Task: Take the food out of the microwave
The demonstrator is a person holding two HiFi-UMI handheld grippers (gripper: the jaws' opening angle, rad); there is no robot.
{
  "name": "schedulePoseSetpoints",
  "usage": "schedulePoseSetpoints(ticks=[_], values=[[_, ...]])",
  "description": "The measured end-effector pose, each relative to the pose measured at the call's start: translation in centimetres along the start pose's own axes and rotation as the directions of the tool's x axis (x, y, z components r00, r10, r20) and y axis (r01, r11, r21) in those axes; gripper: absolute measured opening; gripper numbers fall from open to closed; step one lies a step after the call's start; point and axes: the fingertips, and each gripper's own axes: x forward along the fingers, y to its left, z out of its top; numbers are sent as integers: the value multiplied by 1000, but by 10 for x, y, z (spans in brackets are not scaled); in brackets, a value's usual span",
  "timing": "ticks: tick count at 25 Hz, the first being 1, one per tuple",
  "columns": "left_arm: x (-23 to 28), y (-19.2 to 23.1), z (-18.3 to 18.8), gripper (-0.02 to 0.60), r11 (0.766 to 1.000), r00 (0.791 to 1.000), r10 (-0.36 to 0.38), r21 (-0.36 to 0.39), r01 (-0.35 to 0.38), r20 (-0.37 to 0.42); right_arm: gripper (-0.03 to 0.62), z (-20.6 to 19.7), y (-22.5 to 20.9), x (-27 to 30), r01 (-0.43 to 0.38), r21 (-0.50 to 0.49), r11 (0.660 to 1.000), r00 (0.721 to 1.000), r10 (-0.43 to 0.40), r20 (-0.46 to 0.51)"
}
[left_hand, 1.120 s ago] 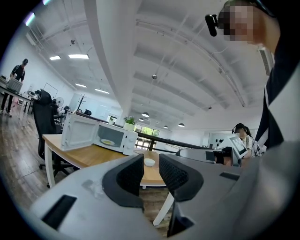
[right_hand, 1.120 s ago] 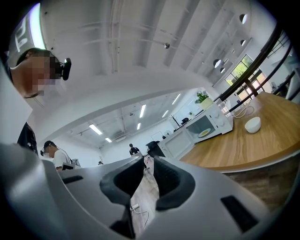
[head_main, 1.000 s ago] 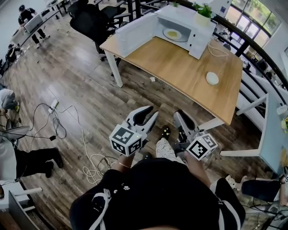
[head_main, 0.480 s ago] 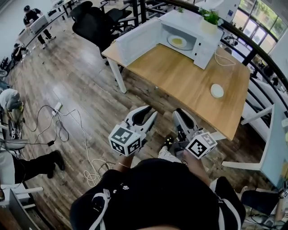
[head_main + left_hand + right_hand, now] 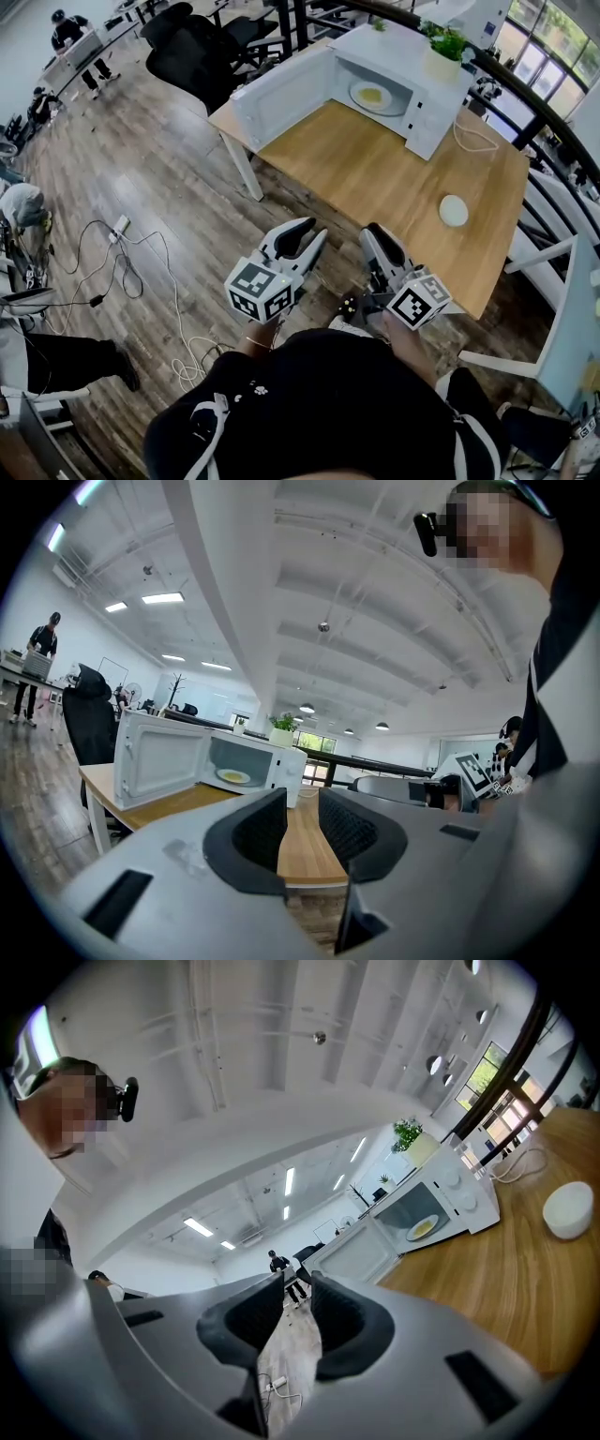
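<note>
The white microwave (image 5: 410, 80) stands at the far end of the wooden table (image 5: 375, 178) with its door (image 5: 277, 94) swung open to the left. Inside it lies a plate of yellow food (image 5: 372, 95), which also shows in the left gripper view as the plate (image 5: 233, 776) and in the right gripper view as the plate (image 5: 423, 1228). My left gripper (image 5: 312, 232) and right gripper (image 5: 374, 234) are held side by side short of the table's near edge, far from the microwave. Both hold nothing, with the jaws drawn close to a thin slit at the left gripper (image 5: 302, 822) and the right gripper (image 5: 297, 1312).
A potted plant (image 5: 446, 52) sits on top of the microwave. A small white round object (image 5: 454, 209) lies on the table's right part, with a white cord (image 5: 478, 136) behind it. Black office chairs (image 5: 192, 47) stand at the back left. Cables (image 5: 122, 248) trail over the wooden floor.
The table and microwave have drawn nearer and lower in the head view as the person walks toward them. Both grippers keep the same pose and state.
</note>
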Motion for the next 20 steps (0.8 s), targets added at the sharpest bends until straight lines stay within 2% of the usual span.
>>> schedulePoseSetpoints(ticks=[20], values=[[84,9,5,84,999,998,21,35,-19,-58,97,38,-77,16,-18,91,996,999,15,32]])
